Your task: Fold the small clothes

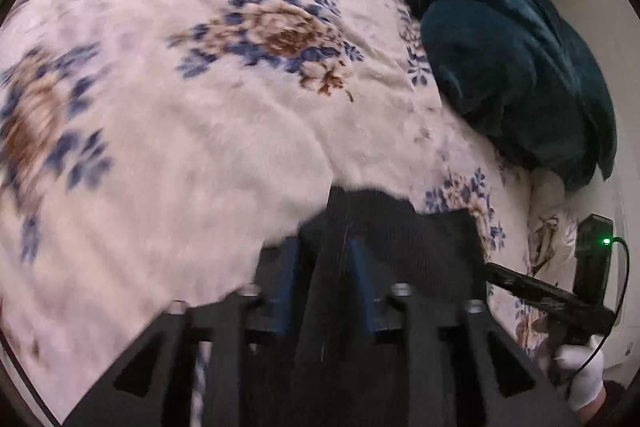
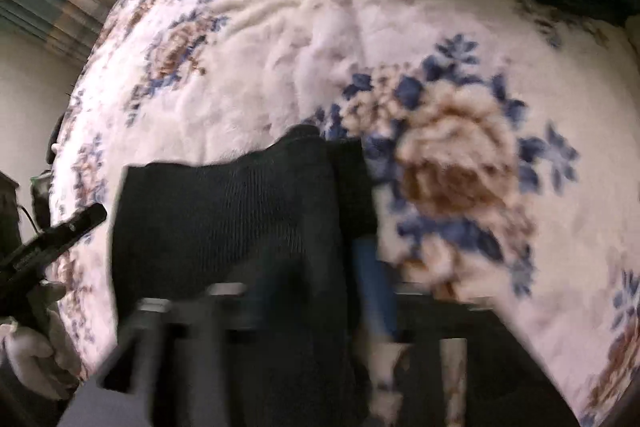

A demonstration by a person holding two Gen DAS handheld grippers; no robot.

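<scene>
A white floral blanket (image 1: 200, 131) covers the bed — a dark teal throw (image 1: 508, 55) heaped at its edge.

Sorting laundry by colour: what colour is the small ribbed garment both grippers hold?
Black; the small ribbed knit garment shows best in the right wrist view.

Garment (image 1: 404, 227) hangs between both tongs above the bed (image 1: 180, 131). Left tongs (image 1: 324, 255) grip its left part; right tongs (image 2: 320, 267) grip its right part. Blanket (image 1: 512, 55) lies heaped on the bed's far right side, behind the garment. Gloved hand (image 1: 584, 375) sits at the left view's lower right, beside the bed edge.
</scene>
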